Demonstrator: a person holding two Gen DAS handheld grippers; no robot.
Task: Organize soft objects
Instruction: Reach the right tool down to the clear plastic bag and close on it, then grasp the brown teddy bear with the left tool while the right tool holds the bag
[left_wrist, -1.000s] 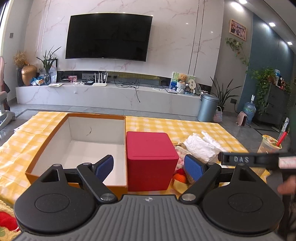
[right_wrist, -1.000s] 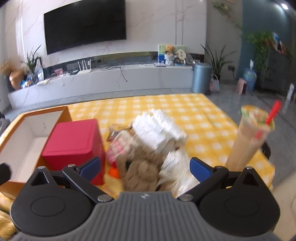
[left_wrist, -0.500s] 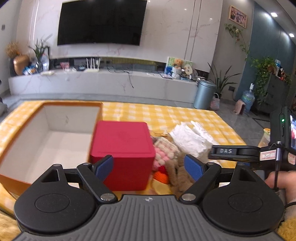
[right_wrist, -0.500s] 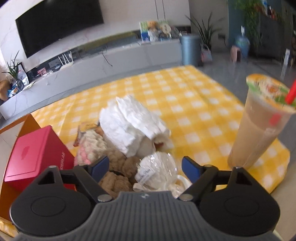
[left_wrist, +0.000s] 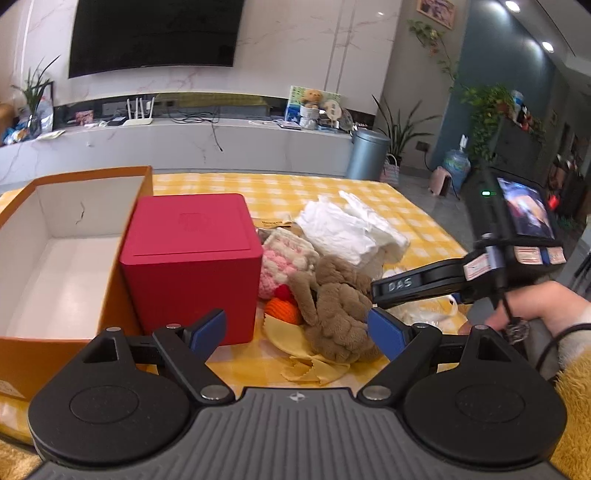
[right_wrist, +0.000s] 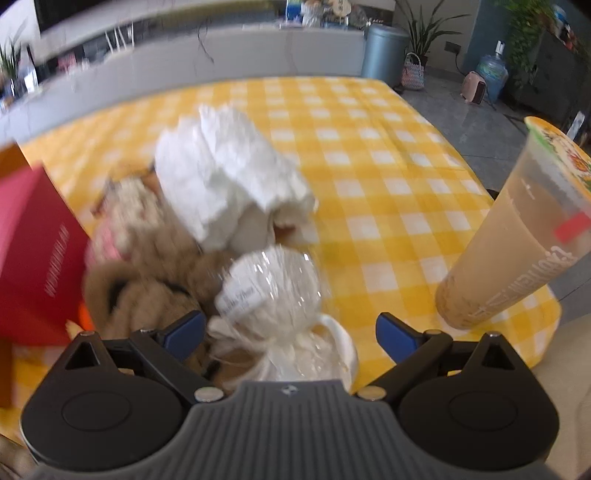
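Observation:
A heap of soft things lies on the yellow checked tablecloth (right_wrist: 369, 166): a white folded cloth (left_wrist: 343, 229), a pink and white knitted piece (left_wrist: 288, 258), a brown plush toy (left_wrist: 340, 306), an orange knitted bit (left_wrist: 284, 310). Left of the heap stands a red box (left_wrist: 192, 258), and beside that an open orange box (left_wrist: 74, 258) with a bare white inside. My left gripper (left_wrist: 297, 332) is open just short of the plush. My right gripper (right_wrist: 290, 332) points down with its jaws opening; a plastic-wrapped white bundle (right_wrist: 273, 288) sits between them, untouched by the pads.
A tall sealed drink cup (right_wrist: 517, 240) with a red straw stands at the table's right corner, close to my right finger. The person's hand (left_wrist: 535, 306) and the right gripper's finger (left_wrist: 413, 284) reach in from the right. A yellow felt scrap (left_wrist: 306, 358) lies under the plush.
Both grippers have come down and closer to the heap. The right view now tips steeply onto the wrapped bundle. The right jaws narrowed a little, then widened again.

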